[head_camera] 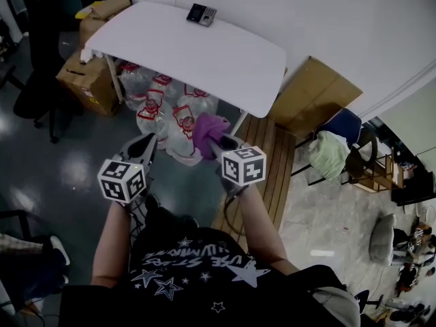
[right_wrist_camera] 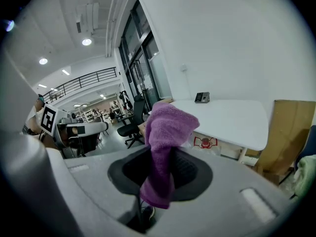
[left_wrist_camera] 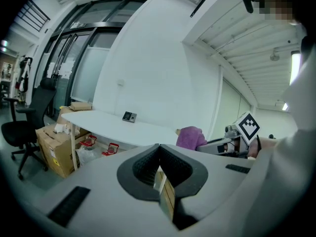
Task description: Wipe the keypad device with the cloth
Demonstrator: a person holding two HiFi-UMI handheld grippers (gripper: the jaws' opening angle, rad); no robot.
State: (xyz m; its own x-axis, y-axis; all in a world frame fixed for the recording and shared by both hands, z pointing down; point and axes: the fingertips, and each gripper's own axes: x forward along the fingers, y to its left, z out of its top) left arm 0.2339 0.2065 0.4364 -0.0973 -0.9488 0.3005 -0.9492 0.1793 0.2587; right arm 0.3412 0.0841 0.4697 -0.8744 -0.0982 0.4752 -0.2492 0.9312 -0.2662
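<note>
Right gripper (right_wrist_camera: 157, 174) fingers pinched hard on a purple terry cloth (right_wrist_camera: 167, 125). The grip sits low on the cloth, so the bulk bunches up past the tips as a wad, which I read as a wiping pad ready out front. Left gripper (left_wrist_camera: 159, 168) fingers closed tip to tip with nothing between them, only a sliver of floor showing behind the pads. It's idle and probably kept free to steady the target. Head view has both grippers level in front of the torso, side by side but apart, aimed at the bench. The small dark keypad device with a grey button block (head_camera: 201, 13) lies flat at the far edge of the white rounded bench (head_camera: 231, 73), close to the wall and well apart from both grippers. Bagged clear water bottles with red labels (head_camera: 163, 111) sit under the bench, brown cardboard boxes (head_camera: 88, 80) at its left end, and a slatted wooden pallet (head_camera: 269, 162) on the floor beside it. My read is that wiping hasn't started and this is the approach. The next move needs a step in and a reach across the full bench depth. The device may skate when wiped, so pin it with the left.
</note>
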